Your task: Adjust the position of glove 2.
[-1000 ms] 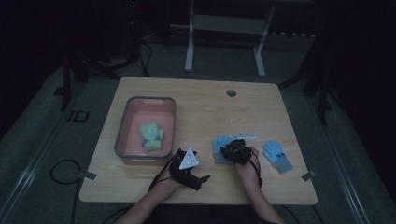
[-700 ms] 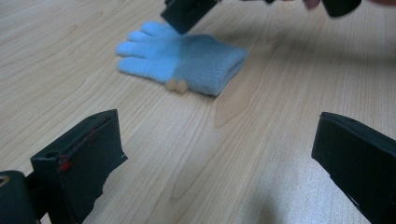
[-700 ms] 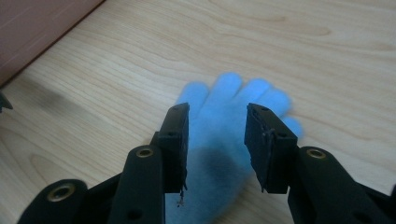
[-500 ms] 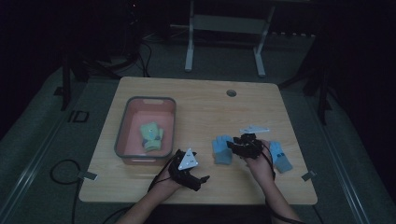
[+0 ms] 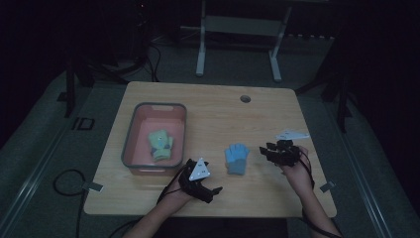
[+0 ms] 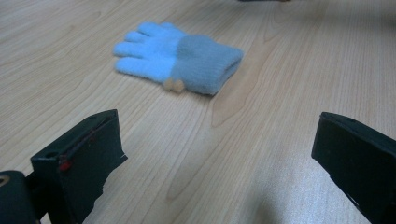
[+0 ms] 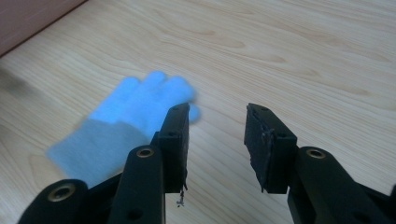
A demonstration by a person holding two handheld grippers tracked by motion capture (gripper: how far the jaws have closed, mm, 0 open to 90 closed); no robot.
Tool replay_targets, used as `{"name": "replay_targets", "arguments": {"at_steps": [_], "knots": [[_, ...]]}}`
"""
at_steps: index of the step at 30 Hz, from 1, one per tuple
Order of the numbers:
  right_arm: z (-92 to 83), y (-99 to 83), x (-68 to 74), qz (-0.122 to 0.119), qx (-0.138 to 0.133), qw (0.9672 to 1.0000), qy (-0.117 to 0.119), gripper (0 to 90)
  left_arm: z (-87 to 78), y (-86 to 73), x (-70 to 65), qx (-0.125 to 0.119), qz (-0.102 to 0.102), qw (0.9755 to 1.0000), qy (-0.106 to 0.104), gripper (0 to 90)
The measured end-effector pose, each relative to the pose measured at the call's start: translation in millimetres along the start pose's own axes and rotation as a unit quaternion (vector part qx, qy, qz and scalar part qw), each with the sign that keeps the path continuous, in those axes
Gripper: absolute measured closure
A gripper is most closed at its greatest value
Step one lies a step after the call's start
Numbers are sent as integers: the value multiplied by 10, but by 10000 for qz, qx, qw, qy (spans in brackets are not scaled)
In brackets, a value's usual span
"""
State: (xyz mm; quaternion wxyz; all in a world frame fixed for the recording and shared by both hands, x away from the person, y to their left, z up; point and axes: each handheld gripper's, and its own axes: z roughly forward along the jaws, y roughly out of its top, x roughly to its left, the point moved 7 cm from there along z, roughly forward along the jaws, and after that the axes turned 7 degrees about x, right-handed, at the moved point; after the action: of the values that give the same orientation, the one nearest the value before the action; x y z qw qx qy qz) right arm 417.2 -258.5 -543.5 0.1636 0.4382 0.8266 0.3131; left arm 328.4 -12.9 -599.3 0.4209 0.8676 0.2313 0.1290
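My left tool (image 5: pixel 214 190) sat nearest, spread wide, empty. The blue glove (image 5: pixel 236 158) lay flat mid-surface (image 5: pixel 213 121), between both tools. My right tool (image 5: pixel 268 149), jaws just opening, gripped nothing. Risk: pinching only loose knit and dragging it short of the pink bin (image 5: pixel 154 106).

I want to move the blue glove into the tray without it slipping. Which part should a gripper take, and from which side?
Probably the grey-blue cuff of the blue glove: it is the thickest, folded part, lying flat and free on the table. Come from above, jaws across the cuff.
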Motion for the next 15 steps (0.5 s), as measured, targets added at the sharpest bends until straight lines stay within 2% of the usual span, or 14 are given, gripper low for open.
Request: {"name": "replay_targets", "arguments": {"at_steps": [4, 15], "knots": [[-80, -90, -174, 143, -3, 9999, -34, 601, 9, -3, -6, 16, 6, 10000, -29, 21], [-270, -358, -620, 322, 132, 9993, -158, 600, 25, -8, -18, 29, 13, 10000, -56, 21]]}}
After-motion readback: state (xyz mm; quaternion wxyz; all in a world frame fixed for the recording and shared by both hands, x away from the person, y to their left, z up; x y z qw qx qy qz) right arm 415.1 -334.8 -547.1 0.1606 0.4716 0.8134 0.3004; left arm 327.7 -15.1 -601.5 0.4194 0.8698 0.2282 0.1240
